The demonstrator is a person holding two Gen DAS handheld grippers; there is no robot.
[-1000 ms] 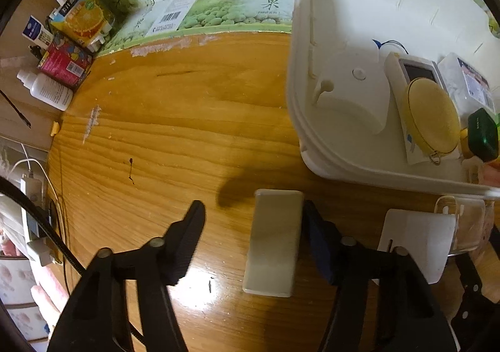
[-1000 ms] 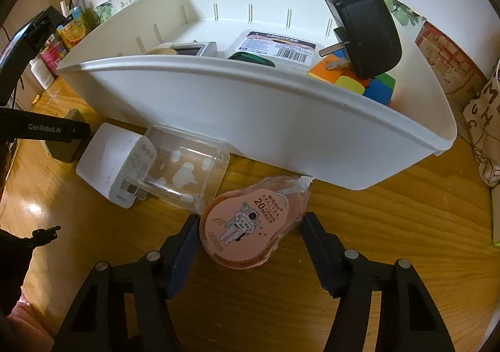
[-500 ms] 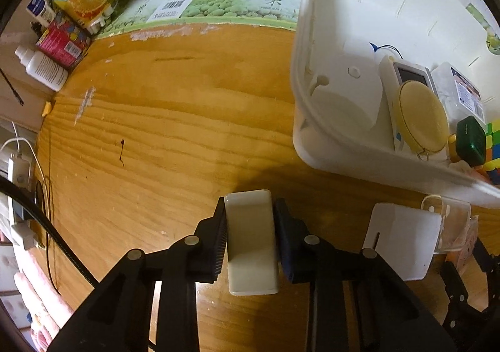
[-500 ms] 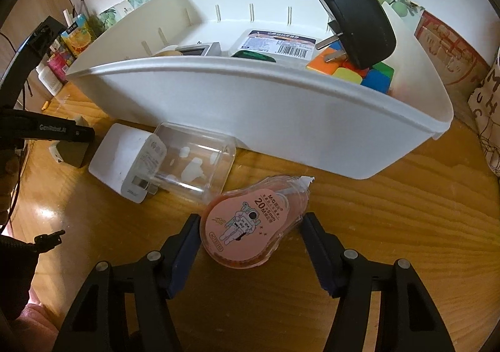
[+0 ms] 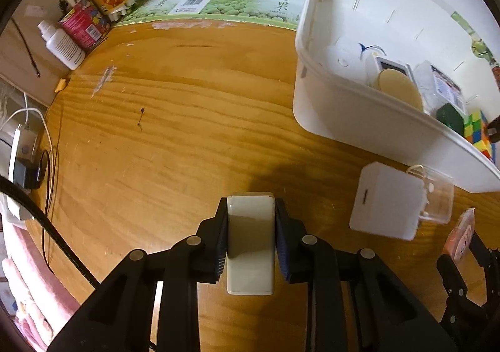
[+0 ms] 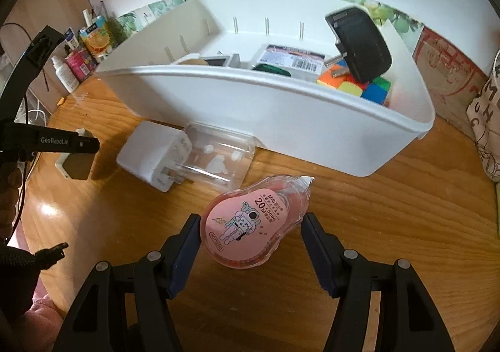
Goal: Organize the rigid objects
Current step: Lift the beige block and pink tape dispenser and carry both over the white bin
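My left gripper (image 5: 250, 220) is shut on a cream white rectangular block (image 5: 250, 242) and holds it over the wooden table. The block and left gripper also show in the right wrist view (image 6: 75, 161). My right gripper (image 6: 250, 227) is open around a pink correction tape dispenser (image 6: 250, 227) lying on the table; the left jaw is close to it, the right jaw stands apart. The white bin (image 6: 281, 121) stands just behind, holding a black charger (image 6: 359, 42), a colour cube (image 6: 359, 83) and other items.
A white plug adapter (image 6: 153, 158) and a clear plastic case (image 6: 218, 158) lie before the bin. Bottles and cartons (image 5: 87, 14) stand at the far left corner. A power strip with cables (image 5: 22, 158) lies off the table's left edge.
My left gripper closed on the white block and lifted it slightly. The right gripper stayed open around the tape dispenser, and its view tilted up a little.
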